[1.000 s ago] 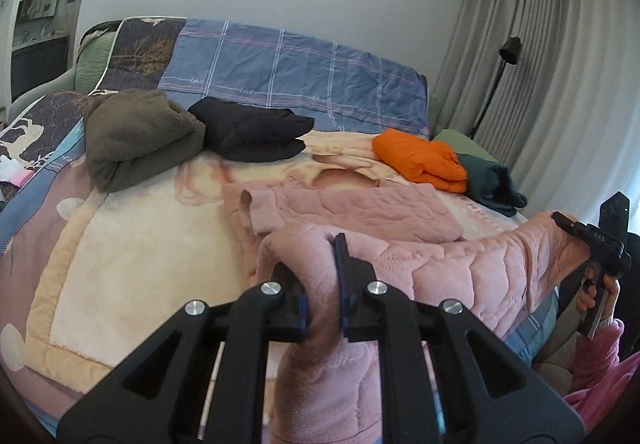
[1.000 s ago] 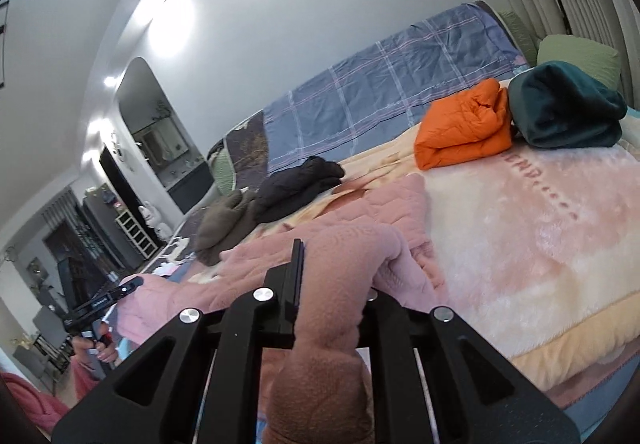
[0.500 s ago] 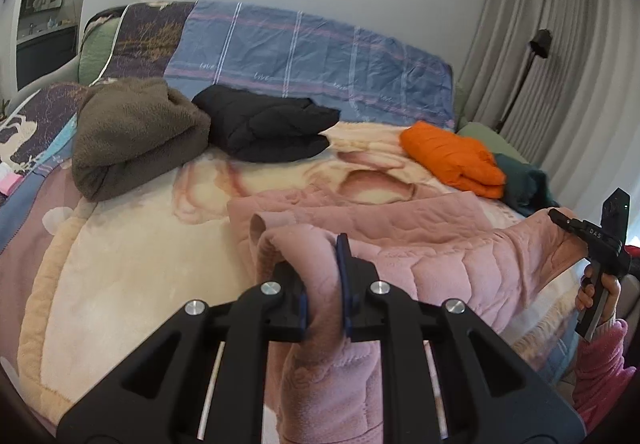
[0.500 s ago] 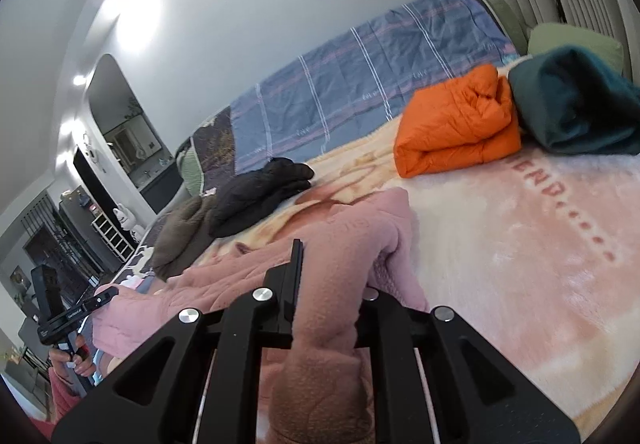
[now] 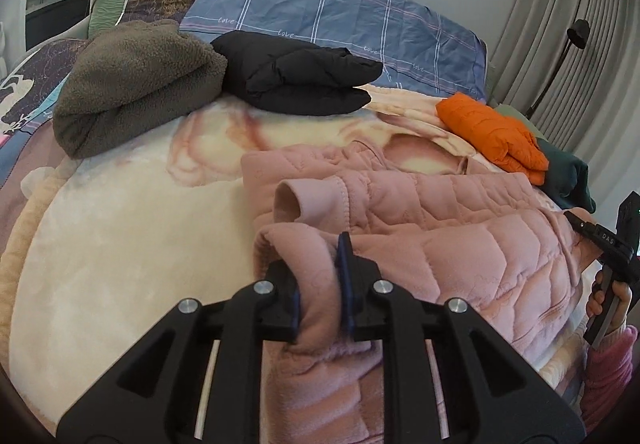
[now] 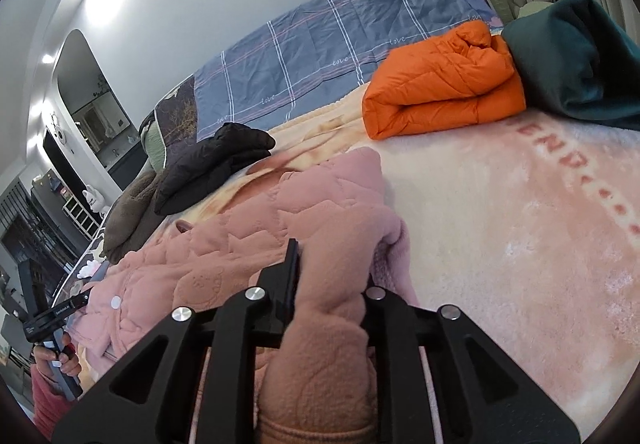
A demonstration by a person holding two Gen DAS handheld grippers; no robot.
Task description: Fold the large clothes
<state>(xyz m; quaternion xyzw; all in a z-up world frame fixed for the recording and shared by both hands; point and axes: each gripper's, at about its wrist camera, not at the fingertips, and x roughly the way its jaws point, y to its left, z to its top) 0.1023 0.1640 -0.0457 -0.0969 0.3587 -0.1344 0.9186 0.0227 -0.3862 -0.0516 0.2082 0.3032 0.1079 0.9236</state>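
Change: pink quilted jacket (image 5: 460, 244) now lies lower and further onto the blanket than a second ago; folded piles at the bed's far side loom larger in both views.
Jacket: spread across the cream plush blanket (image 5: 120, 244), near edge doubled over the body, one cuff (image 5: 292, 200) showing just beyond the fold.
Left gripper (image 5: 320, 276): pads pinch a bunched fold of jacket at its left corner; jaws have just been easing apart, cloth between them, fingers pressing it.
Right gripper (image 6: 332, 276): thick wad of jacket fills the gap; jaws have just been widening; whether the pads press it, cannot tell.
Hands: right hand (image 5: 608, 296) on its handle at the bed's edge, pink sleeve below.
Beyond: brown fleece (image 5: 136, 80) touching black puffer jacket (image 5: 296, 76); orange puffer jacket (image 6: 444, 84) against dark teal garment (image 6: 576, 60).
Back: blue plaid cover (image 5: 340, 16); grey curtain (image 5: 560, 4) at right.
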